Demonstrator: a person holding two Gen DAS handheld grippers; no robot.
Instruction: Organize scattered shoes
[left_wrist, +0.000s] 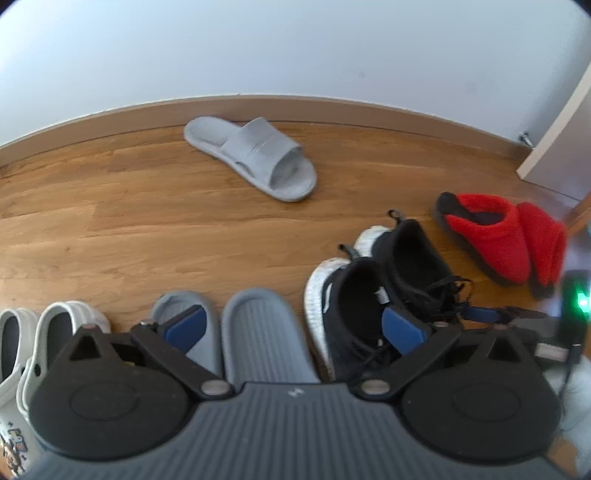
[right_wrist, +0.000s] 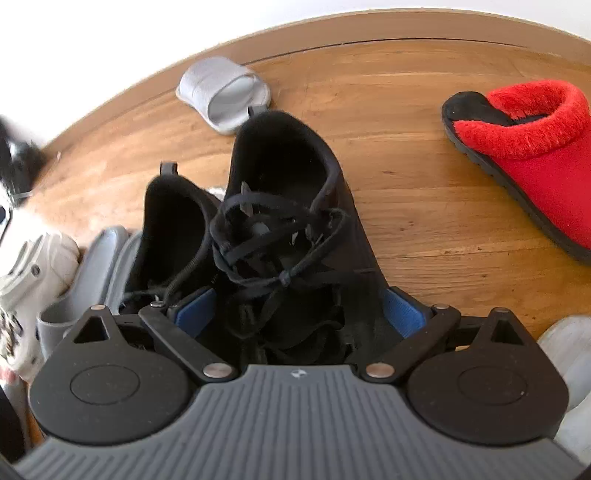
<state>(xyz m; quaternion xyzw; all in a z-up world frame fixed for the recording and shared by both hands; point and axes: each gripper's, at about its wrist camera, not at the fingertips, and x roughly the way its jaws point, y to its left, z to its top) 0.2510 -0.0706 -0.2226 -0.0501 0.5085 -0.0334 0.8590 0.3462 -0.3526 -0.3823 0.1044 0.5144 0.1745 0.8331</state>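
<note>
A row of shoes lies on the wooden floor: white clogs (left_wrist: 55, 332), two grey slides (left_wrist: 258, 332), two black sneakers (left_wrist: 354, 306) and red slippers (left_wrist: 491, 232). One grey slide (left_wrist: 255, 158) lies apart near the baseboard. My left gripper (left_wrist: 295, 332) is open above the grey slides, holding nothing. My right gripper (right_wrist: 295, 310) has its blue pads on both sides of the right black sneaker (right_wrist: 291, 206), near its laces; I cannot tell whether they press on it. The second black sneaker (right_wrist: 173, 229) stands just left of it. A red slipper (right_wrist: 528, 147) lies to the right.
The baseboard (left_wrist: 295, 107) and white wall run along the back. A door edge (left_wrist: 554, 147) stands at the far right. The stray grey slide also shows in the right wrist view (right_wrist: 225, 92). Bare floor (left_wrist: 110, 229) lies between the row and the wall.
</note>
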